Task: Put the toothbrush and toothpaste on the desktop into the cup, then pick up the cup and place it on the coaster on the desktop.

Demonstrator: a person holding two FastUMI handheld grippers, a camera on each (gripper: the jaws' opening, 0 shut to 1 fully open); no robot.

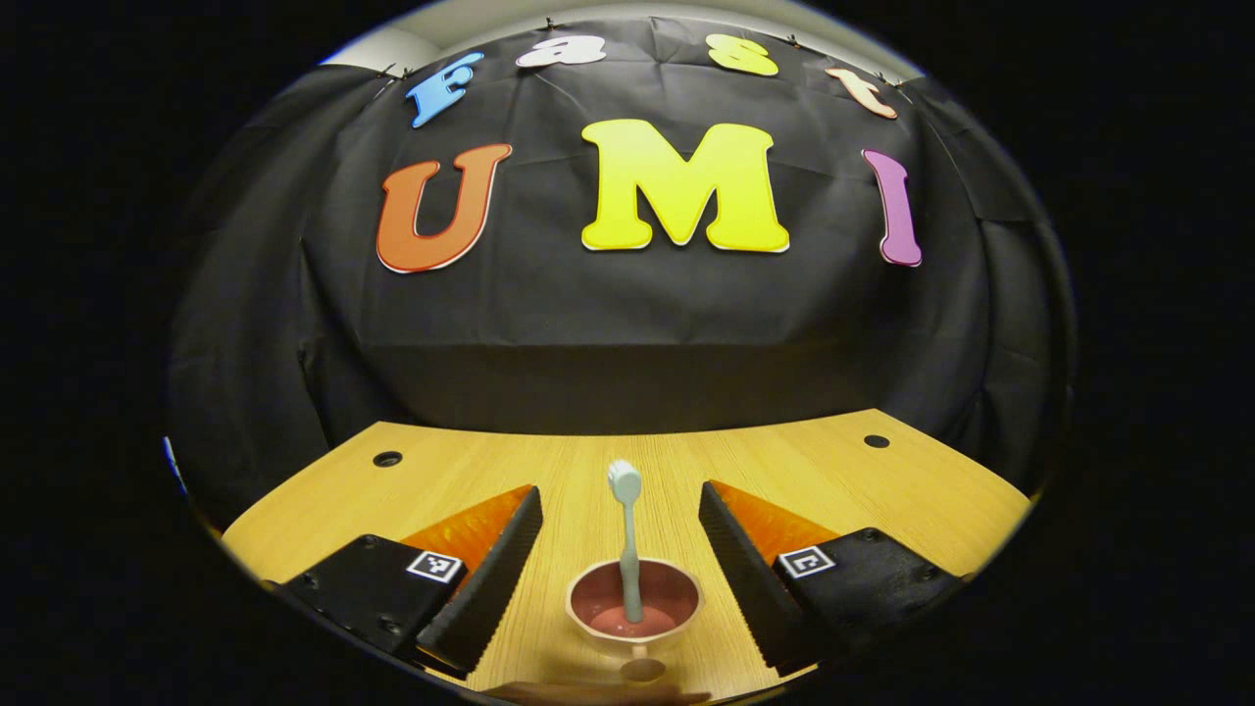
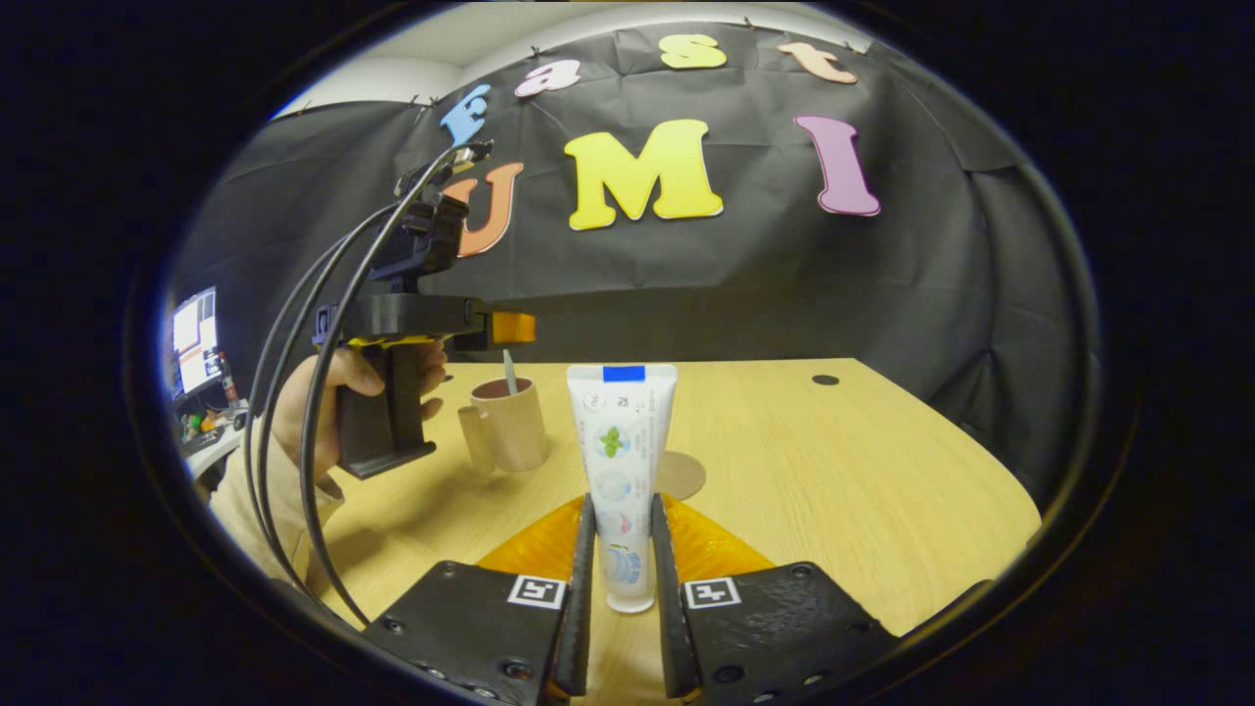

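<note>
Toothpaste between right gripper fingers

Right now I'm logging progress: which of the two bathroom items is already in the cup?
The toothbrush: it stands in the cup. The toothpaste is clamped in the right gripper.

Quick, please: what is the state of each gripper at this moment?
Left gripper: open, holding nothing, above the cup with the toothbrush inside.
Right gripper: closed on the toothpaste.
</note>
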